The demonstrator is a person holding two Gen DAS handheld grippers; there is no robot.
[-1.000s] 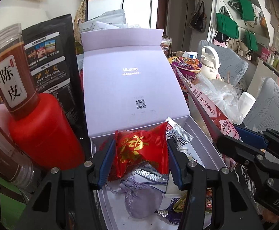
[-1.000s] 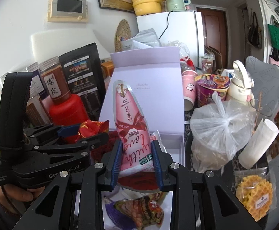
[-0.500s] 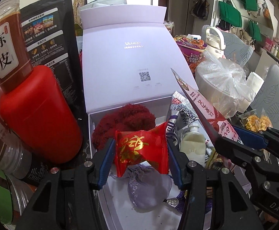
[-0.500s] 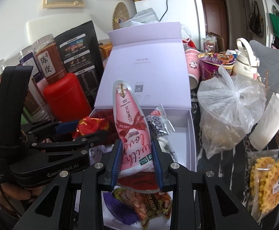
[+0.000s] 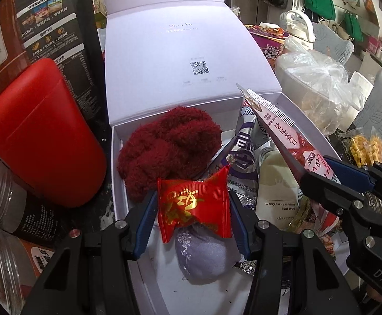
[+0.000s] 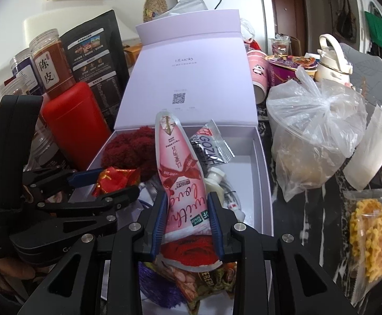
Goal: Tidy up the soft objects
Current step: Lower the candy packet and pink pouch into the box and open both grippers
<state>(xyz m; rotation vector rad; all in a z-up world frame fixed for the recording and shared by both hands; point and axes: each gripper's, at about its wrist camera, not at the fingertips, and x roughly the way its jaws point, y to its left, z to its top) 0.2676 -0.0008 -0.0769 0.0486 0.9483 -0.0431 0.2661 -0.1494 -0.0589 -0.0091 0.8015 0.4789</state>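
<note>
Both grippers point forward and downward. The left gripper [image 5: 193,210] sits at the lower centre of its own view, jaws clamped on a packet [image 5: 194,208]. The right gripper [image 6: 187,214], lower centre of its view, has its jaws pressed on a pouch [image 6: 180,173]. A hand [image 6: 20,273] shows at lower left, under the left gripper.

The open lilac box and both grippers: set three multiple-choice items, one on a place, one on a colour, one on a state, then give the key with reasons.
1. Where does the fuzzy red bundle lie?
A. in the lilac box's back-left corner
B. on the lid
C. outside the box

2. The packet in the left gripper is:
A. green
B. red with gold print
C. white

3. The right gripper is:
A. open, empty
B. shut on nothing
C. shut on the pink pouch

Key: A, it fills that corner; B, the red packet shows gold characters; C, both jaws press the pouch's sides.
</note>
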